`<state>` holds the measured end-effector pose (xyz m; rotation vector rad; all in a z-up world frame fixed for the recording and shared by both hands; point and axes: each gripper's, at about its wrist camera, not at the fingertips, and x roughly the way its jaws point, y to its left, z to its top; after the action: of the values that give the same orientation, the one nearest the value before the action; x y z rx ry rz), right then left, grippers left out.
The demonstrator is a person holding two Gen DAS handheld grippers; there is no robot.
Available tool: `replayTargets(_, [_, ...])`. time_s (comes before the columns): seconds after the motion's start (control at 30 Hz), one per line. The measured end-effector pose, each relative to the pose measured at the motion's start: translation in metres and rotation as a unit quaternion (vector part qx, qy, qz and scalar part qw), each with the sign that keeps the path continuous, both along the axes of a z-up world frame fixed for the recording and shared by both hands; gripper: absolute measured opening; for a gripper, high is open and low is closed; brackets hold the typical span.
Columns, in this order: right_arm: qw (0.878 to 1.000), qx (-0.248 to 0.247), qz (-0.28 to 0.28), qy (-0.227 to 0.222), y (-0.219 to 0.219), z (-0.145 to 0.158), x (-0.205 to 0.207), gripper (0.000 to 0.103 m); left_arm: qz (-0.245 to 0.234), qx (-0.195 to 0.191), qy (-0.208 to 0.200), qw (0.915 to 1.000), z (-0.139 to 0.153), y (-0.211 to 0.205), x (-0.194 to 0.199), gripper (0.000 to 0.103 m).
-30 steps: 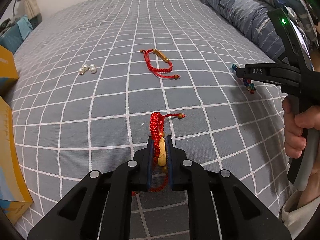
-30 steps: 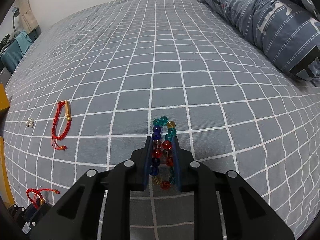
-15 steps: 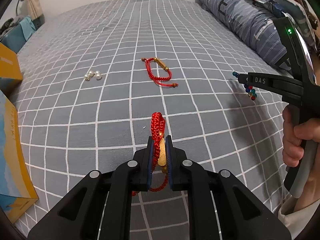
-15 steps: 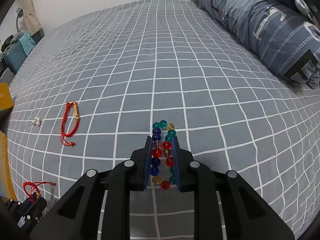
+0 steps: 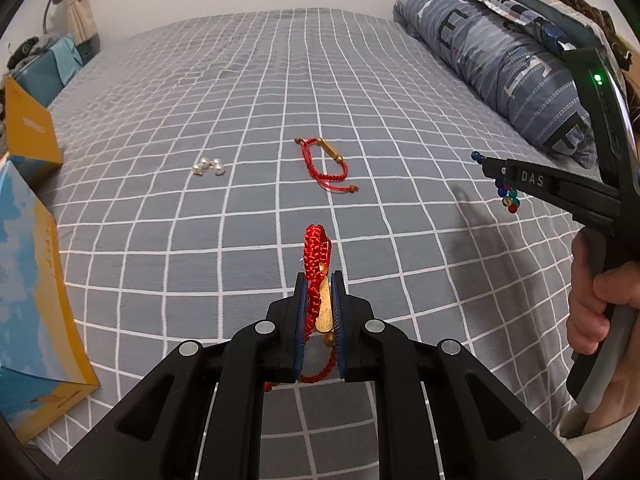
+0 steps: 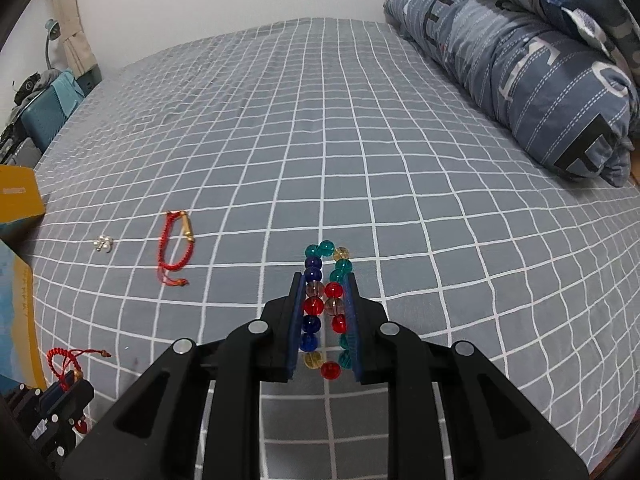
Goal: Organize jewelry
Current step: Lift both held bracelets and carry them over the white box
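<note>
Both grippers had risen from the bedsheet point(image 5: 248, 128): the left gripper point(image 5: 319, 280) clamped the red cord bracelet point(image 5: 316, 248), the right gripper point(image 6: 325, 280) the glass-bead bracelet point(image 6: 326, 300). Both pickups appeared complete.

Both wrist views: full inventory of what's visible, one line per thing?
held red bracelet: 1, red cord with gold tube, clamped in left gripper
loose red bracelet: 1, red cord with gold tube, lying mid-bed
pearl piece: 1 cluster, white, on bed left of loose bracelet
bead bracelet: 1, mixed red, blue, teal, amber, clamped in right gripper
boxes: 2, yellow and blue, left edge
duvet: 1, blue-grey, rolled, far right
bed sheet: 1, grey, white grid
left gripper: black, shut
right gripper: black, shut
hand: 1, holding right gripper handle
</note>
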<state>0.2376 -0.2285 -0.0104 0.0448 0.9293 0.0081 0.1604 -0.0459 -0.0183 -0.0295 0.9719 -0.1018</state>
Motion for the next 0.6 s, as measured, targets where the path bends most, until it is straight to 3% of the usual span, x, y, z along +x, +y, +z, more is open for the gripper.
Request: replayTargets(0.6, [0.999, -0.004, 0.037, -0.036, 0.047, 0.052, -0.038, 0.018, 0.049, -0.019, -0.034, 0.9981, 0.054, 0.052, -0.025, 0.011])
